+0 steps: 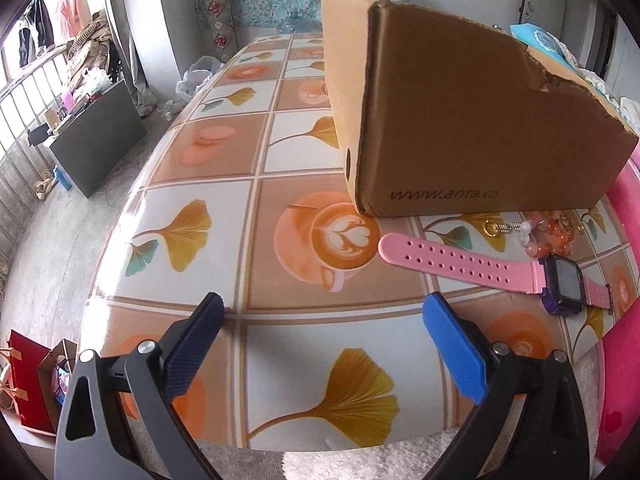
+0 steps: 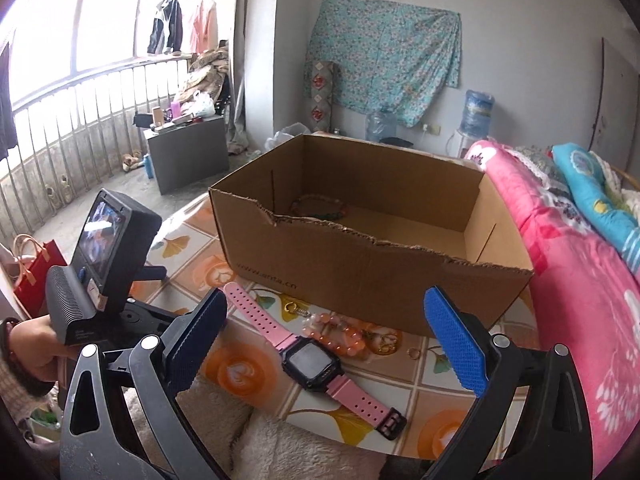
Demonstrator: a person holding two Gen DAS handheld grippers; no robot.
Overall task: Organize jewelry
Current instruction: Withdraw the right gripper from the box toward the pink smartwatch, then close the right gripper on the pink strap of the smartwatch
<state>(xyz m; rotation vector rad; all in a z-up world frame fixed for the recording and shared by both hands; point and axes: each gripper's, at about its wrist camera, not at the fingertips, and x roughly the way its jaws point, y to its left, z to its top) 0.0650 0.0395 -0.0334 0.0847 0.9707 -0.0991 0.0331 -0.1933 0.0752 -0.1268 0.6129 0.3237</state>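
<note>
A pink-strapped watch (image 2: 316, 364) with a dark square face lies on the patterned tablecloth, in front of an open cardboard box (image 2: 372, 276). An orange bead bracelet (image 2: 340, 334) with a gold clasp rests between watch and box, and a small ring (image 2: 414, 354) lies to its right. A beaded bracelet (image 2: 320, 206) sits inside the box. My right gripper (image 2: 326, 314) hangs open above the watch. My left gripper (image 1: 324, 312) is open over bare cloth, left of the watch (image 1: 472, 266) and beads (image 1: 548, 232), near the box (image 1: 476, 120).
A pink floral blanket (image 2: 592, 280) borders the table on the right. The table edge (image 1: 120, 216) drops to the floor on the left, where a red bag (image 1: 28, 384) stands. A hand (image 2: 32, 356) holds the left gripper device at the left of the right wrist view.
</note>
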